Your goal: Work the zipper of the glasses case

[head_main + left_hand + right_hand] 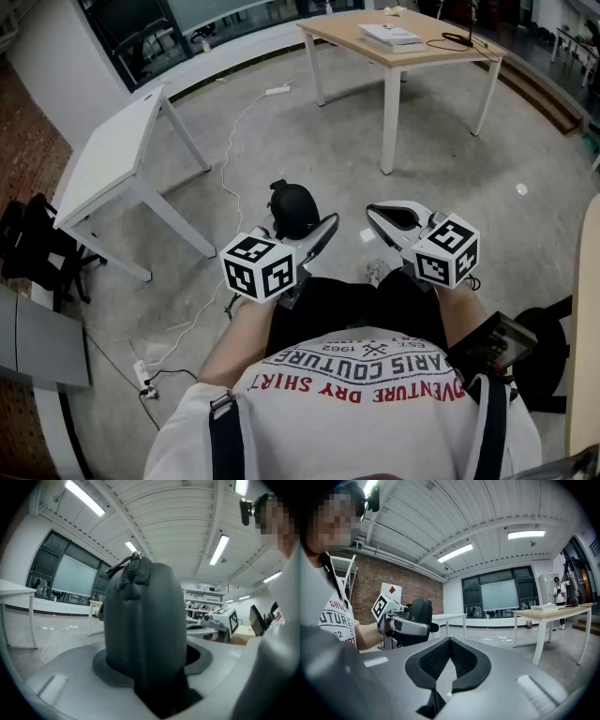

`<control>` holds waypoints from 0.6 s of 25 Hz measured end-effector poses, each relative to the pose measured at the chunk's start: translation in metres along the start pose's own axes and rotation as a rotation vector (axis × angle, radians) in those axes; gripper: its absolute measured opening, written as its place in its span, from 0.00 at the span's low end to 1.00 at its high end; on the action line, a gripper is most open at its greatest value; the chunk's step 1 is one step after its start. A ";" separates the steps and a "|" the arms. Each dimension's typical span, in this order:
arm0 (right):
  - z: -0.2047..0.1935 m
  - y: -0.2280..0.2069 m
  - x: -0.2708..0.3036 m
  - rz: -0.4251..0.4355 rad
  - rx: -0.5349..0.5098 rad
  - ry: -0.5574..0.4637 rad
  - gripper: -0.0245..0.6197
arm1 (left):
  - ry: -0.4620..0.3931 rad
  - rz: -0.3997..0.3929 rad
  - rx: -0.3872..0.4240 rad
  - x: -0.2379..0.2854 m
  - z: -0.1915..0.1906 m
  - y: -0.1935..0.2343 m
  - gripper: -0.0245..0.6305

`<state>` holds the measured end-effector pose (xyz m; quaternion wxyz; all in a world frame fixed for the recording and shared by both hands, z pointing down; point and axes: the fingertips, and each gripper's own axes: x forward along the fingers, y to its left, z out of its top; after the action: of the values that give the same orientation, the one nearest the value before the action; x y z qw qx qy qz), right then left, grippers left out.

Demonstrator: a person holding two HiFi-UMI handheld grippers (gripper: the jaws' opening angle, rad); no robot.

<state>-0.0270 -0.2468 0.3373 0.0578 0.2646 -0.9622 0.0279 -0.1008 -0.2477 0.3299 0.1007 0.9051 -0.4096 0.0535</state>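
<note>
Above the grey floor [309, 141], the left gripper [321, 232] clamps the dark glasses case [293, 208]. The right gripper [378, 216] near it is closed, empty. A white table [103, 169], a wooden table [412, 52] and a white cable [225, 169] are further away.

grey floor [328, 150] (two tables [412, 52])

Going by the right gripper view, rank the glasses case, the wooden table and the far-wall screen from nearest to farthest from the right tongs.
1. Glasses case, held up at left.
2. Wooden table, at right.
3. Screen, centre, on the far wall.
</note>
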 end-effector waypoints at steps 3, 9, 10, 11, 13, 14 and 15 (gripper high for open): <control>-0.002 0.000 0.000 0.003 -0.001 0.001 0.04 | 0.000 0.002 0.002 0.001 -0.001 0.000 0.42; -0.004 -0.001 0.000 0.004 0.001 0.004 0.04 | 0.002 0.002 0.004 0.002 -0.002 0.001 0.42; -0.004 -0.001 0.000 0.004 0.001 0.004 0.04 | 0.003 0.001 0.004 0.002 -0.002 0.001 0.42; -0.004 -0.001 0.000 0.004 0.001 0.003 0.04 | 0.003 0.000 0.004 0.002 -0.001 0.001 0.42; -0.003 0.000 0.001 0.004 0.001 0.003 0.04 | 0.005 -0.001 0.007 0.002 -0.001 0.001 0.42; -0.003 0.000 0.001 0.005 0.001 0.003 0.04 | 0.008 -0.001 0.011 0.002 -0.001 0.002 0.42; -0.003 0.001 0.001 0.005 0.001 0.004 0.04 | 0.013 -0.003 0.017 0.002 -0.001 0.001 0.42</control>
<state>-0.0281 -0.2463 0.3402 0.0597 0.2621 -0.9628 0.0290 -0.1005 -0.2499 0.3316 0.0960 0.9061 -0.4073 0.0628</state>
